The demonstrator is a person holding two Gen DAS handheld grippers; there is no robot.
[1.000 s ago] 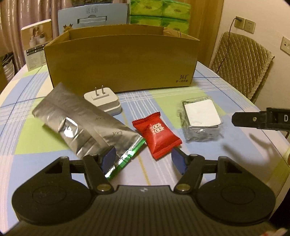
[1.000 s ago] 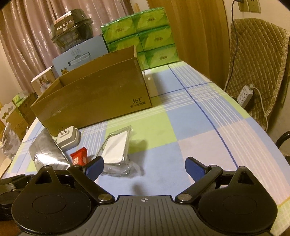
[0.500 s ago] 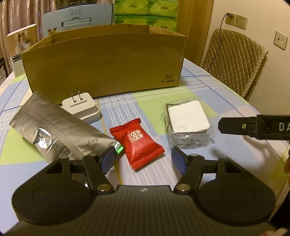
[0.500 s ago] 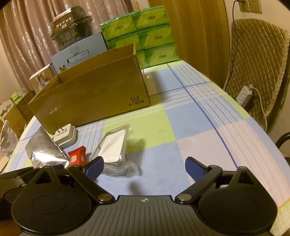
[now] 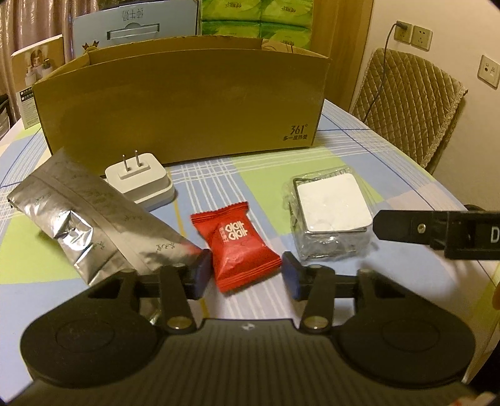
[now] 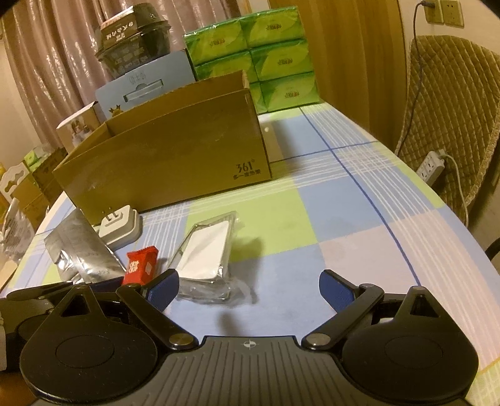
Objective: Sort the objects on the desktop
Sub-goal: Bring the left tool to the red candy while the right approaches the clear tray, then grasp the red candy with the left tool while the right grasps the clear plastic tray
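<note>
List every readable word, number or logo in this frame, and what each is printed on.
"361°": front of the cardboard box; the Chinese line under it is too small to read.
"D": side of the right gripper, cut off at the frame edge.
White logo on the red candy packet: stylised, not readable.
Print on the silver foil pouch, blue box, black container and green tissue packs: too blurred.

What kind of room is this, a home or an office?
Most likely a home, perhaps a dining area: a table with a checked cloth, a quilted chair beside it, stacked green tissue packs and curtains behind.
</note>
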